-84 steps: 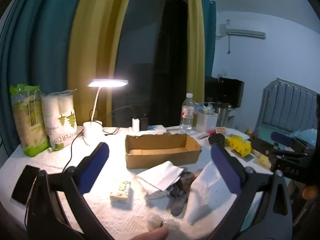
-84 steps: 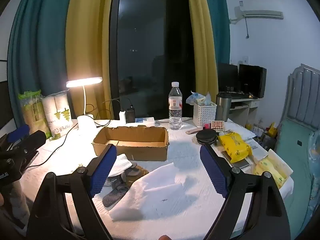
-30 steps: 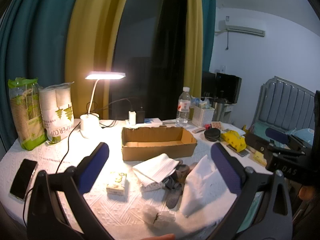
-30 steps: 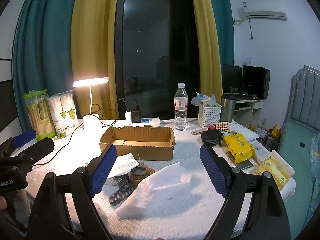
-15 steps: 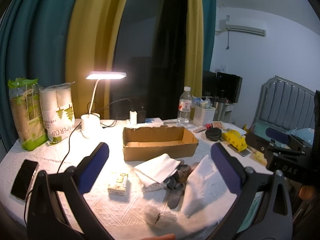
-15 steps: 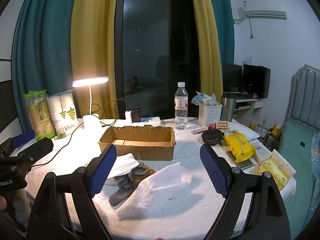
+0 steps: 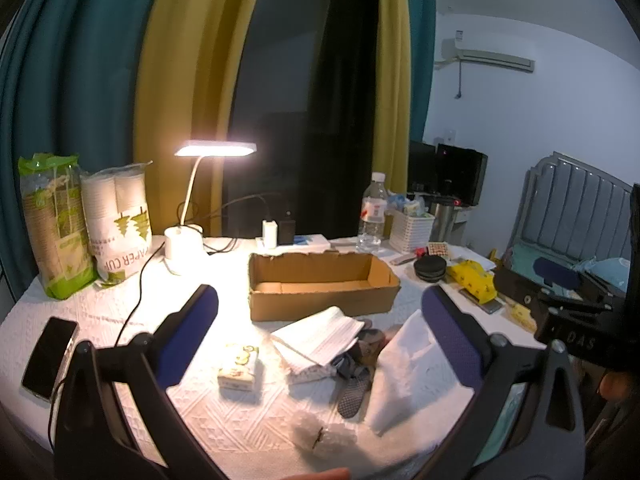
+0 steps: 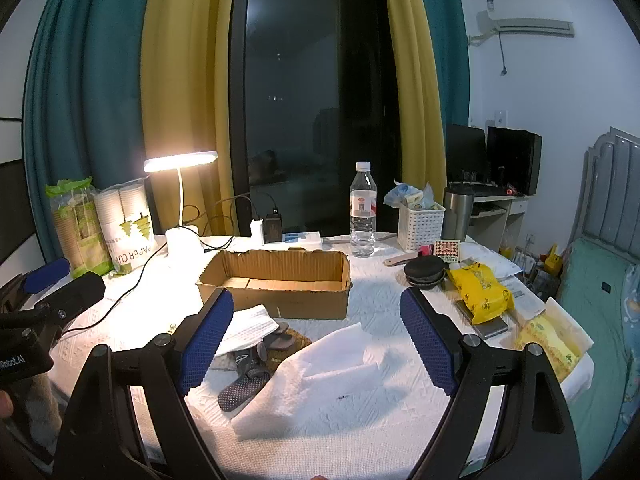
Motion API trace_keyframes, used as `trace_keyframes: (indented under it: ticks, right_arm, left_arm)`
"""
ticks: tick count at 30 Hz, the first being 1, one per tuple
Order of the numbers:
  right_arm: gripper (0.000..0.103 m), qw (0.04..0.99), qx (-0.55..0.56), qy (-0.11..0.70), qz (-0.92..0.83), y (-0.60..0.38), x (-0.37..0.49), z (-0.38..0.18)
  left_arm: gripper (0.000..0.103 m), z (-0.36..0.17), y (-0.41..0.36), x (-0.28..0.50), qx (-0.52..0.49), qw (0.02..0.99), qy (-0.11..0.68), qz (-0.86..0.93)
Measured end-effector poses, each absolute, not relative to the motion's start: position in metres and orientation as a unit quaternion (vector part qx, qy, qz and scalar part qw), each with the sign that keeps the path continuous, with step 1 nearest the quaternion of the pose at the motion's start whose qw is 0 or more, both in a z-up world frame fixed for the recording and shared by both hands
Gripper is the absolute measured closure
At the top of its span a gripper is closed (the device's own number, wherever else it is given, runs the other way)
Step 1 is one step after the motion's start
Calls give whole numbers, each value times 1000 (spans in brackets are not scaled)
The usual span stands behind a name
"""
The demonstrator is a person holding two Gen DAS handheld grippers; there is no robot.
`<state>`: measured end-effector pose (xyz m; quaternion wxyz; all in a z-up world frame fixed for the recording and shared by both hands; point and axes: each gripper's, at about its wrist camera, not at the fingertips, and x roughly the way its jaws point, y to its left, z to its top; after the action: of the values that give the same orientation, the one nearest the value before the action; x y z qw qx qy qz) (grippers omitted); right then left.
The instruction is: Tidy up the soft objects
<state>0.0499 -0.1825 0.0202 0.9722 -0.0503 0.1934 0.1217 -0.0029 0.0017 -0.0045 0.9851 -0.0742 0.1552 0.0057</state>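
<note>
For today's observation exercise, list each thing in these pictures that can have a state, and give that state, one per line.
left gripper: open, holding nothing
right gripper: open, holding nothing
cardboard box: open-topped, looks empty
desk lamp: switched on
water bottle: upright, capped
phone: lying flat, screen dark
white towel: loosely folded on the table

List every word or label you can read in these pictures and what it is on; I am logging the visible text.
"PAPER CUP" on the bag of paper cups.
"DAS" on the black body of the right tool.
"RobotAI", partly cut off, on the black body of the left tool.
Too small or blurred to read: the water bottle label, the yellow packet and the small box.
</note>
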Motion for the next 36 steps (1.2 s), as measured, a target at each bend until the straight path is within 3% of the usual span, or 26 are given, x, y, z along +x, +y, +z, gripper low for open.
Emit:
trace_keyframes:
  ticks: [13,36]
  right_arm:
    - [15,971,-50,199,121,-180,48,14]
    - [15,934,-54,334,111,-174,113,-75]
  left_arm:
    - [1,-14,5,0,-80,983,166,3]
    - [1,-125,10,60,-77,939,334,-19]
